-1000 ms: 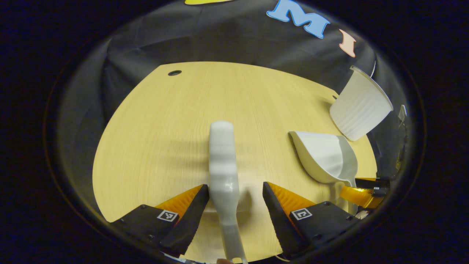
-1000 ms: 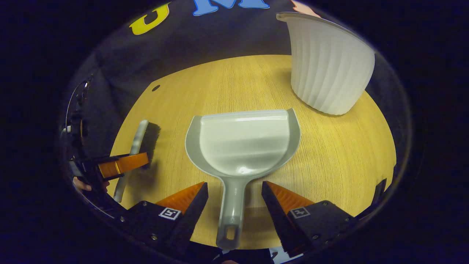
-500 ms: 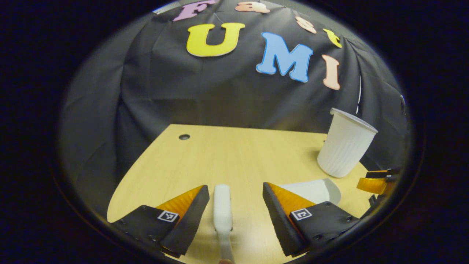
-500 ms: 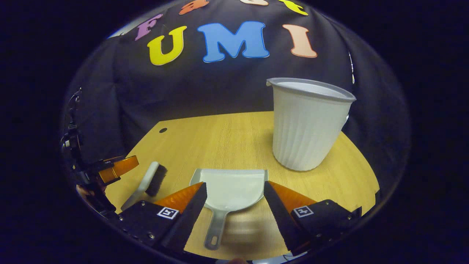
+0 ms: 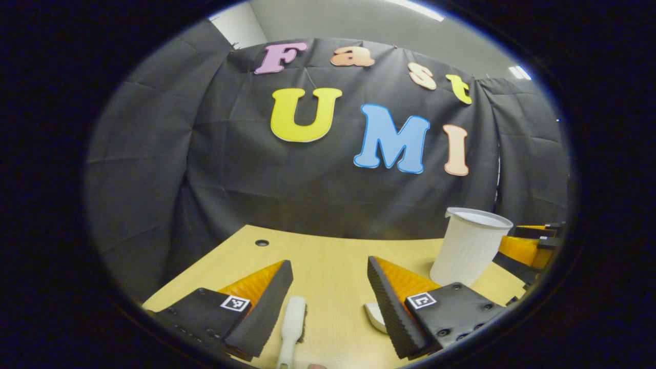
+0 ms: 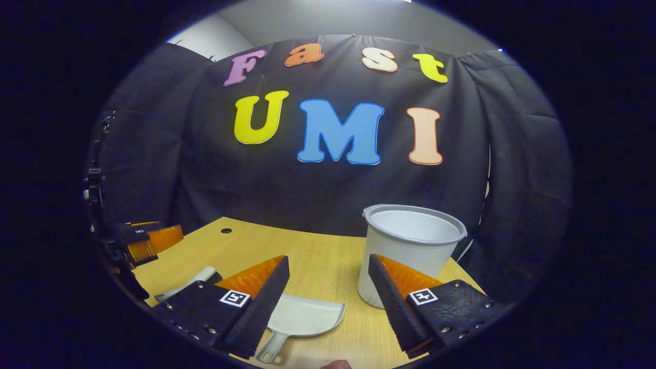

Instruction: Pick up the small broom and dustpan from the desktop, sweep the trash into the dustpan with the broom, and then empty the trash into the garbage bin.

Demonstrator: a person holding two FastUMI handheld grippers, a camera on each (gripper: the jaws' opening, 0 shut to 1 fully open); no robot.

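Both grippers risen (jaws apart), broom (image 5: 292, 323) released

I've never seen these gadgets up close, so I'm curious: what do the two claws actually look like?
The left claw and right claw look alike. Each has two wedge-shaped fingers that taper to a point, with ridged, saw-like inner faces. Each finger sits on a block that bears a small square black-and-white marker and a few small screws.

The desktop (image 6: 318, 256) lies bare toward the back wall. The garbage bin (image 6: 410, 246) stands upright at the right, blocking that side.
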